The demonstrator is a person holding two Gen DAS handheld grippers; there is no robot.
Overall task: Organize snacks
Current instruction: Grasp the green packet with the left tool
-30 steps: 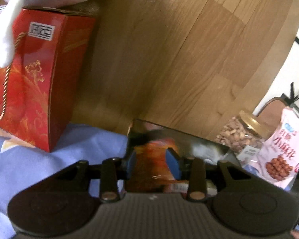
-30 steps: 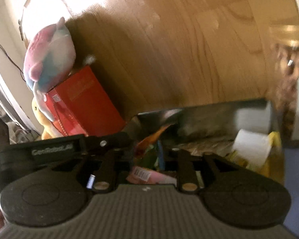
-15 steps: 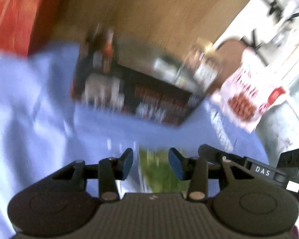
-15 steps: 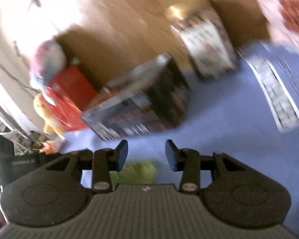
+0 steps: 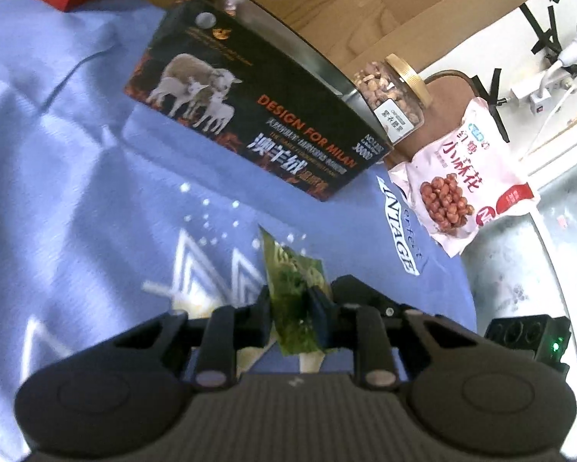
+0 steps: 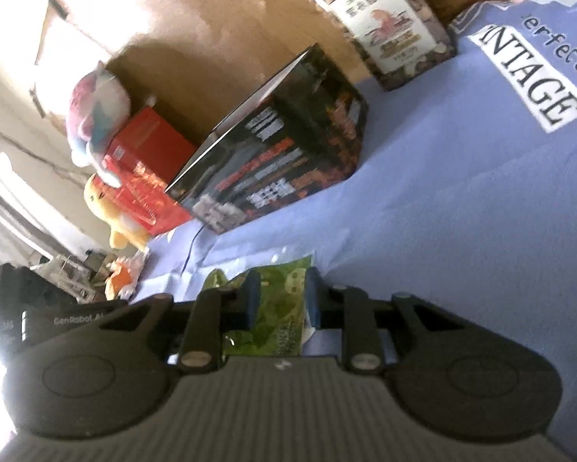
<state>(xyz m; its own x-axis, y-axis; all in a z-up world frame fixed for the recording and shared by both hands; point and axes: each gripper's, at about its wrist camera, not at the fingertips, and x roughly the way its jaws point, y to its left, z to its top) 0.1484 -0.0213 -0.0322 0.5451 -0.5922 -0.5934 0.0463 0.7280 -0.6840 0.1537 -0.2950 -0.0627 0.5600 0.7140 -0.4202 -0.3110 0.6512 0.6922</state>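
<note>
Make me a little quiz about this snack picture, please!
1. True or false: the green packet sits between the left gripper fingers.
2. What has the gold lid? A) nut jar B) pink snack bag C) black box
3. What animals are printed on the black box?

Key: 1 true; 2 A; 3 sheep.

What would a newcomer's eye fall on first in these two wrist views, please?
Probably the long black cardboard box printed with sheep, lying open on the blue cloth in the middle. Next, the green crinkly snack packet pinched in the left hand-held gripper. To the right stand a gold-lidded clear nut jar and a pink snack bag.
</note>
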